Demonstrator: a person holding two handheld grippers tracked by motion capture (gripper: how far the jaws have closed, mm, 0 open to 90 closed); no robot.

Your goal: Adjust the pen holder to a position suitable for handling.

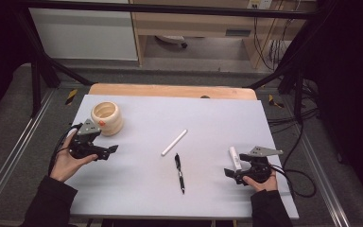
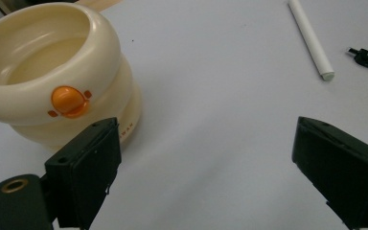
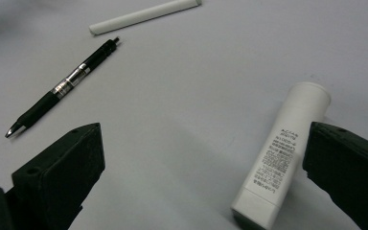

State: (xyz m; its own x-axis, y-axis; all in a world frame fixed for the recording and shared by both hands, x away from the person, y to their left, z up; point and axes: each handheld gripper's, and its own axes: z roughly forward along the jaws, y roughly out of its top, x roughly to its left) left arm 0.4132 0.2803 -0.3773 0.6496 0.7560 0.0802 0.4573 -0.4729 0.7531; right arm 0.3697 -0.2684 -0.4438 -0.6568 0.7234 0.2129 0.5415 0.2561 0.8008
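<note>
Two grippers are hovering spread and empty: we are holding the left gripper beside the cream pot at upper left, the right gripper around the light, stiff, slippery white tube; grasp mid-barrel.

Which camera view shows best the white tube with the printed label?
The right gripper view: the white tube lies large between that hand-held gripper's open jaws, beside the right one, and its printed label shows. In the high view it is a small white cylinder by the right hand-held gripper, with no print legible.
</note>
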